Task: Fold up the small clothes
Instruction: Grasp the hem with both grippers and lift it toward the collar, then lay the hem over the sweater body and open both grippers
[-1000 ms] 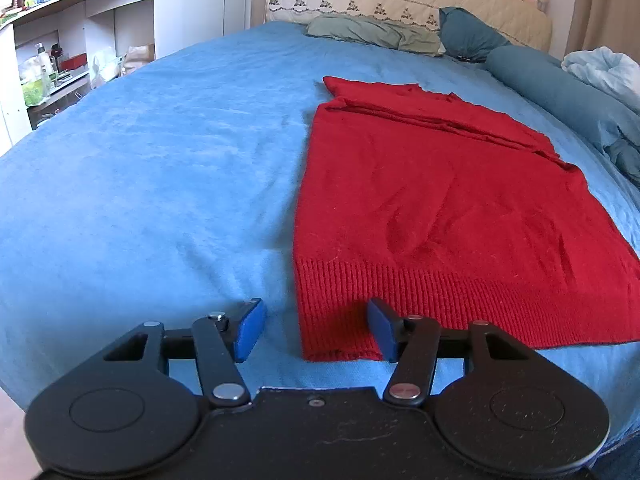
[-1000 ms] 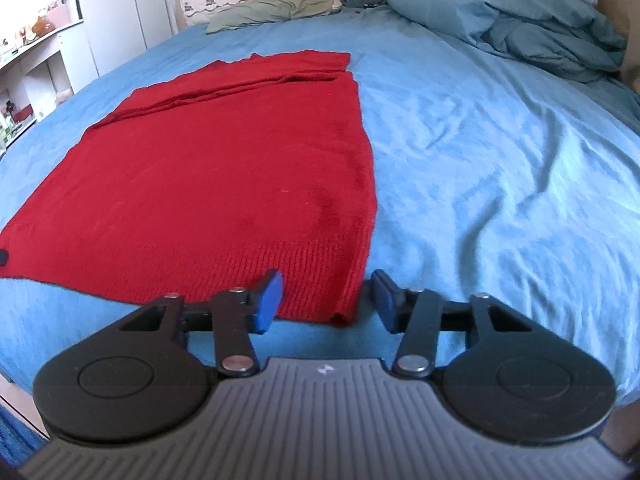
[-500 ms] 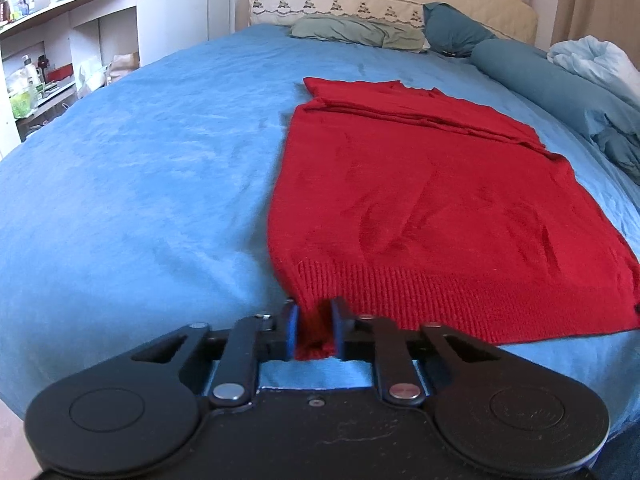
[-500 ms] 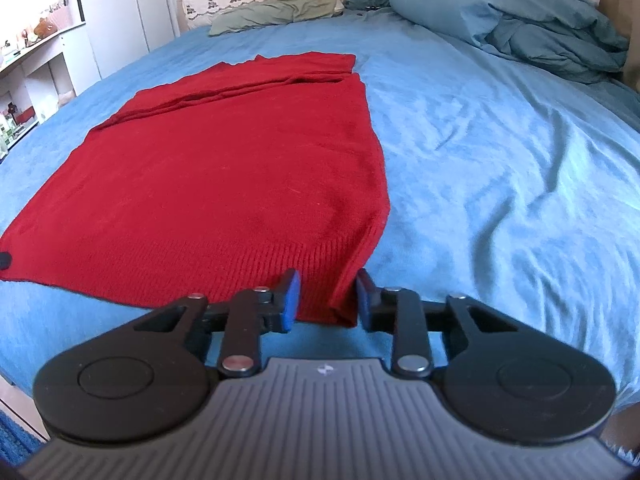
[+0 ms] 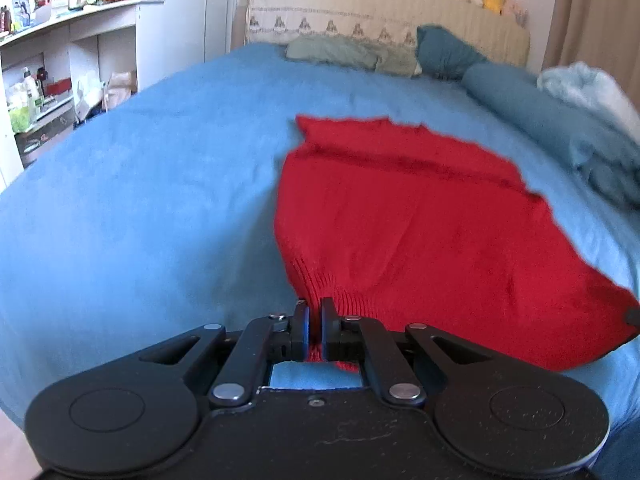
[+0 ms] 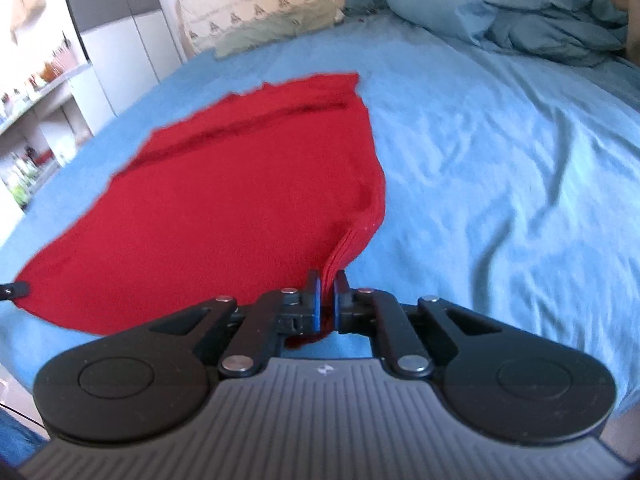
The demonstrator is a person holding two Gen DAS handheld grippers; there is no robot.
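Observation:
A red knit sweater (image 5: 416, 216) lies on the blue bed (image 5: 140, 208), its sleeves folded across the far end. My left gripper (image 5: 314, 322) is shut on the near left corner of its ribbed hem and lifts it off the bed. In the right wrist view the same sweater (image 6: 224, 208) shows, and my right gripper (image 6: 327, 294) is shut on the near right hem corner, also raised. The hem between the two corners hangs and bunches. The other gripper's tip shows at the sweater's far corner in each view.
Pillows (image 5: 340, 50) and a teal bolster (image 5: 532, 108) lie at the headboard. A rumpled blue duvet (image 6: 520, 12) is at the far right. White shelves (image 5: 52, 72) with small items stand left of the bed.
Both grippers went from open around the hem corners to shut on them. They have since lifted the corners and moved forward, pulling the near hem up off the bed.

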